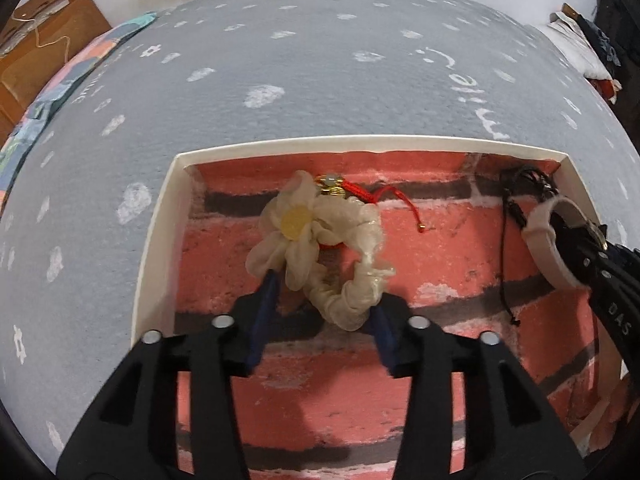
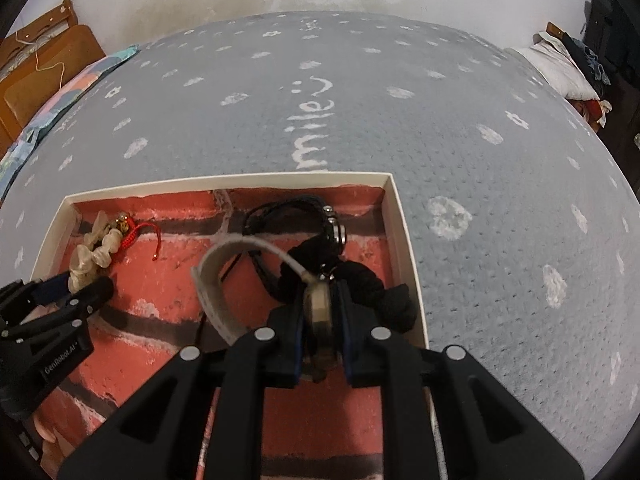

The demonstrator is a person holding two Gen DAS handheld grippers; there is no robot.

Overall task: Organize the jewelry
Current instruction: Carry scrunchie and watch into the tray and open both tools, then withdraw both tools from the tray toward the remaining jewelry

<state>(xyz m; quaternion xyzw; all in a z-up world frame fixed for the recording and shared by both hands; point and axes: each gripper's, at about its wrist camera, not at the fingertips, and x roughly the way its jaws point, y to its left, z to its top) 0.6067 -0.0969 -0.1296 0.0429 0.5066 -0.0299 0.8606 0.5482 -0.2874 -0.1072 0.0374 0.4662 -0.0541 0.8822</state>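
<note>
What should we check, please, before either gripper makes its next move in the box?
1. Right gripper shut on the watch: ok.
2. Watch strap free of the black cord bracelet and black scrunchie: cannot tell, they overlap.
3. Left gripper open around the cream scrunchie: ok.
4. Red cord bracelet clear of the cream scrunchie: not ok, partly under it.
5. All items inside the box: ok.

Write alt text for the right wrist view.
The right gripper clamps a pale-strapped watch over a brick-patterned box on a grey bedspread. A black scrunchie lies beside it; the left gripper touches a cream scrunchie.
</note>
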